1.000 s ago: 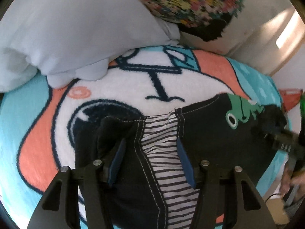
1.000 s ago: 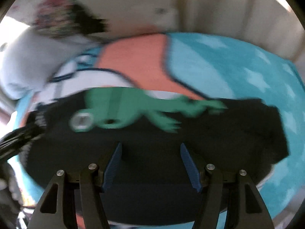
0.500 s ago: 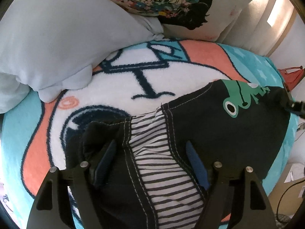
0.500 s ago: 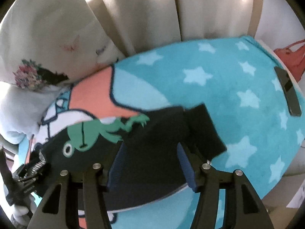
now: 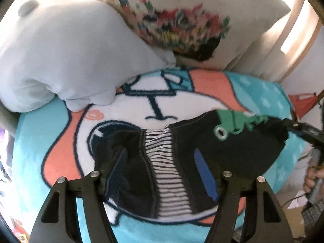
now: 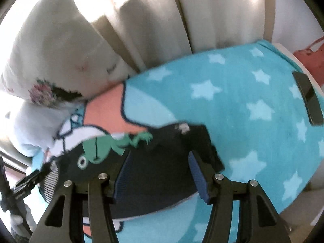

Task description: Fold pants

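Small black pants [image 5: 239, 151] with a green frog print [image 5: 235, 121] and a striped inner lining [image 5: 162, 162] lie on a patterned blanket [image 5: 60, 141]. My left gripper [image 5: 162, 170] is open, jaws either side of the striped waist opening, just above the cloth. In the right wrist view the pants [image 6: 162, 166] lie folded across the blanket, frog [image 6: 105, 145] at left. My right gripper [image 6: 160, 174] is open over the black leg end. The right gripper also shows at the left view's right edge [image 5: 303, 133].
A pale blue pillow [image 5: 66, 56] and a floral cushion [image 5: 182, 26] sit at the back of the bed. Cream curtains [image 6: 162, 20] hang behind. A black flat device [image 6: 307, 99] lies on the starred blanket [image 6: 253, 105] at right. The bed edge is at right.
Both grippers have pulled back and up a little from the pants. The right view swung right toward the leg end. The pants stay on the blanket.
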Demonstrator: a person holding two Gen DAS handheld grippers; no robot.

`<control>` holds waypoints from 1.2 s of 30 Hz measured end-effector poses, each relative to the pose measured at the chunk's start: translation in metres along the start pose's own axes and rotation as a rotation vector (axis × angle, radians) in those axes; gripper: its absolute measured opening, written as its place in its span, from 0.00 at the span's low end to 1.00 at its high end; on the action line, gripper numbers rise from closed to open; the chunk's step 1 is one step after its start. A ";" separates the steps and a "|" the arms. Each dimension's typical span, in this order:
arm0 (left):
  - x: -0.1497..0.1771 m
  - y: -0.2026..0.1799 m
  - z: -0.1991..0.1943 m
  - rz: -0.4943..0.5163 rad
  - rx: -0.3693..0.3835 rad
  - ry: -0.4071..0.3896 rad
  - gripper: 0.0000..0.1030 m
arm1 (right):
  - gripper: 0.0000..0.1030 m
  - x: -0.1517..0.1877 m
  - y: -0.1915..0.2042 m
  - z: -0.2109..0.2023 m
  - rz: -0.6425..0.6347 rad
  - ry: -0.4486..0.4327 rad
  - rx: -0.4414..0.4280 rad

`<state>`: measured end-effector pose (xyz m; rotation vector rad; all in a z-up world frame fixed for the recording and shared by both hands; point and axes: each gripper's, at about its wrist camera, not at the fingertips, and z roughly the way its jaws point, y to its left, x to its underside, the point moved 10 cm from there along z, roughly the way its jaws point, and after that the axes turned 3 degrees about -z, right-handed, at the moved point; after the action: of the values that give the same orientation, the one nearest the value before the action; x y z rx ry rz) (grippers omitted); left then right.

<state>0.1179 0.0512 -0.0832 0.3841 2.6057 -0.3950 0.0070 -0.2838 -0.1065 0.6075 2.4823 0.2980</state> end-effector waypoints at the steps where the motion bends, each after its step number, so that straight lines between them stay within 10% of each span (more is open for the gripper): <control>1: 0.000 -0.005 -0.006 -0.014 0.011 -0.004 0.66 | 0.60 -0.005 -0.004 0.006 0.006 0.011 -0.009; 6: 0.004 -0.035 -0.014 -0.022 0.020 -0.002 0.66 | 0.66 -0.003 -0.037 0.070 0.090 0.147 -0.034; 17: -0.007 -0.136 0.016 -0.003 0.195 0.105 0.66 | 0.70 0.008 -0.083 -0.003 0.208 0.047 -0.191; 27: -0.021 -0.305 0.105 0.265 0.367 0.327 0.66 | 0.70 0.035 -0.059 0.021 0.094 0.100 -0.237; 36: -0.004 -0.353 0.170 0.378 0.341 0.500 0.66 | 0.62 0.035 -0.041 0.040 0.012 0.073 -0.219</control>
<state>0.0725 -0.3322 -0.1518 1.2064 2.8366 -0.6805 -0.0108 -0.2999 -0.1695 0.5282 2.4716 0.5979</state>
